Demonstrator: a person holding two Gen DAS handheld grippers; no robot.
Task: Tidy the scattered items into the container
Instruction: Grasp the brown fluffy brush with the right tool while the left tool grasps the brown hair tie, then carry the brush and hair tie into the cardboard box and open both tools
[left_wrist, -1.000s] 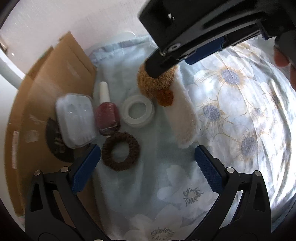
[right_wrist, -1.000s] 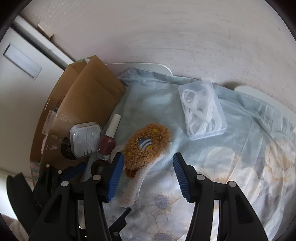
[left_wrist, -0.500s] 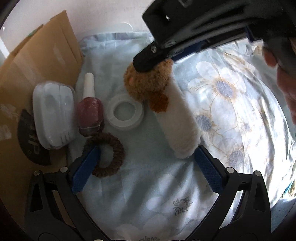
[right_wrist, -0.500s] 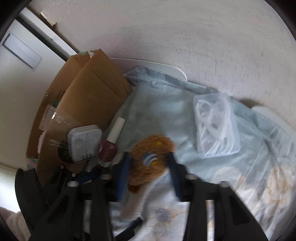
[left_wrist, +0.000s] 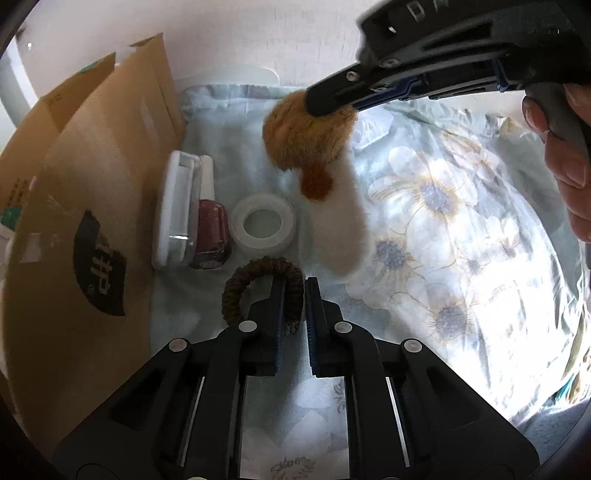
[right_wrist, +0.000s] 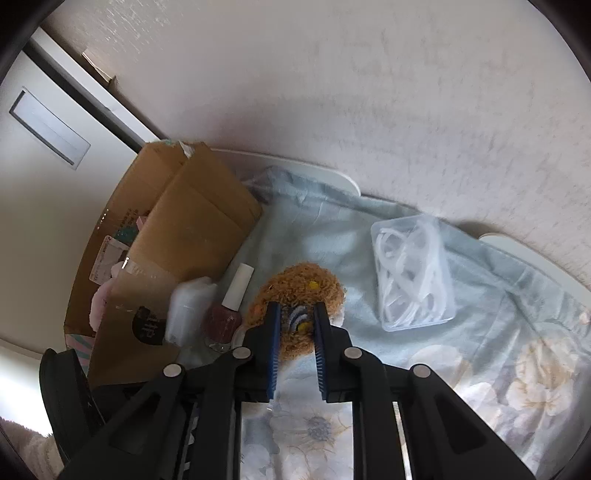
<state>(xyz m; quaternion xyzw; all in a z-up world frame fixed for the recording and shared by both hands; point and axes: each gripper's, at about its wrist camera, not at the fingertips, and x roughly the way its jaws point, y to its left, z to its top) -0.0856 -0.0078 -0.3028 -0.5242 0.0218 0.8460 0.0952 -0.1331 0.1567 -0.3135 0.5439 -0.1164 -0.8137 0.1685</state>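
Note:
My right gripper (right_wrist: 295, 314) is shut on a fluffy brown and white plush headband (right_wrist: 299, 291) and holds it above the floral cloth; it also shows in the left wrist view (left_wrist: 314, 147), hanging down. My left gripper (left_wrist: 294, 282) is shut on a dark brown hair scrunchie (left_wrist: 255, 275) lying on the cloth. An open cardboard box (left_wrist: 74, 206) stands at the left, also seen in the right wrist view (right_wrist: 177, 236). A white earphone case (left_wrist: 175, 214), a dark red nail polish bottle (left_wrist: 210, 229) and a white tape roll (left_wrist: 264, 227) lie beside the box.
A clear plastic case with white cable (right_wrist: 412, 273) lies on the floral cloth (left_wrist: 461, 236) near the wall at the right. The white wall (right_wrist: 332, 92) runs behind the bed. A person's hand (left_wrist: 569, 155) holds the right gripper.
My left gripper has closed on the scrunchie. My right gripper has closed on the plush headband and lifted it off the cloth.

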